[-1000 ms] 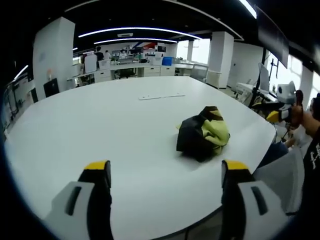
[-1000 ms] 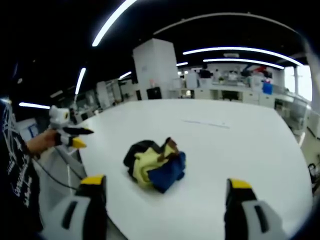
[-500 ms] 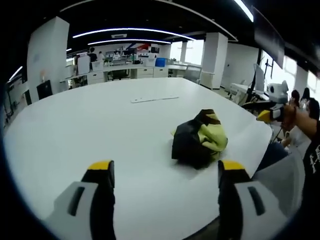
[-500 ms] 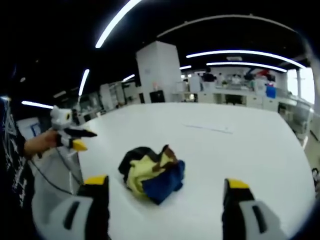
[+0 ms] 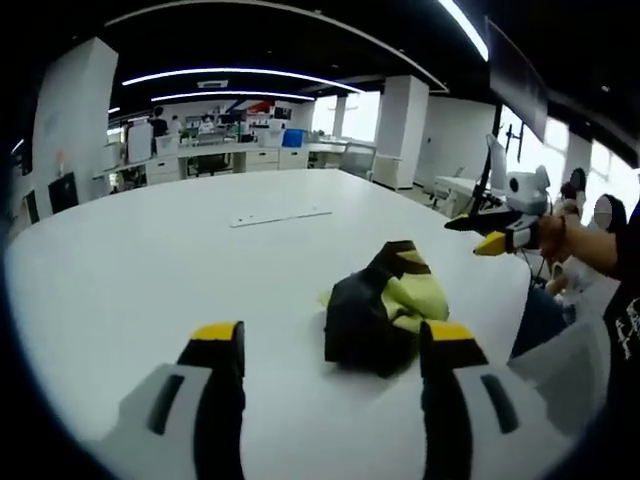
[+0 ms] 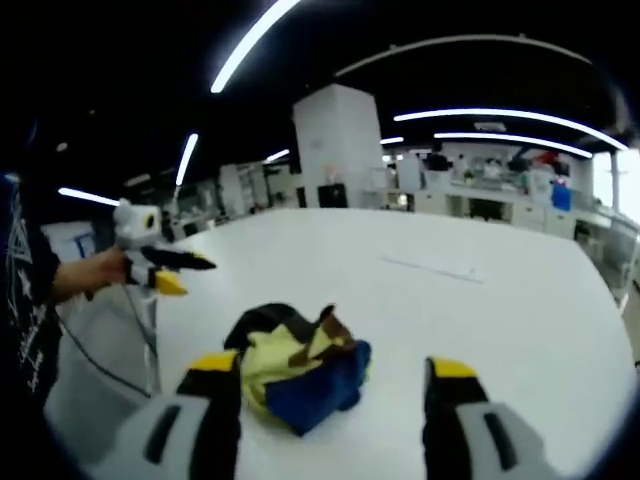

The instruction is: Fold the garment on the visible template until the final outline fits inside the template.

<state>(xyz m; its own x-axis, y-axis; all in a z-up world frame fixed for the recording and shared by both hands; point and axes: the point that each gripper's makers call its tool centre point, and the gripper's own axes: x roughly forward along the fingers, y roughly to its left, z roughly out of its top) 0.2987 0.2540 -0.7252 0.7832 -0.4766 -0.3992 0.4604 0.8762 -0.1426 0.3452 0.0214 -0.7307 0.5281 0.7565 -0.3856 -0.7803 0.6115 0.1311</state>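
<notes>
Nearest my left gripper (image 5: 333, 345), its two yellow-tipped jaws stand wide apart with nothing between them, hovering above the white table (image 5: 150, 260). Just ahead of the jaws, slightly toward the right one, I see the garment (image 5: 382, 305) lying crumpled in a heap on the tabletop, black with pale yellow patches, close to the table's near edge. Beyond it, farther across the table, a thin pale strip (image 5: 267, 216) lies flat. Off to the right, past the table edge, the right gripper (image 5: 488, 232) is held in a hand (image 5: 553, 232), clear of the garment. From my right gripper (image 6: 337, 365), jaws likewise spread and empty, the garment (image 6: 298, 368) sits just ahead, between the jaw tips and nearer the left one; from this side a blue fold shows beside the yellow and black. To the left, off the table edge, the left gripper (image 6: 160, 266) is held in a hand (image 6: 98, 271); I cannot tell its opening from here. Far behind stand white pillars (image 6: 338, 145), desks and ceiling lights.
</notes>
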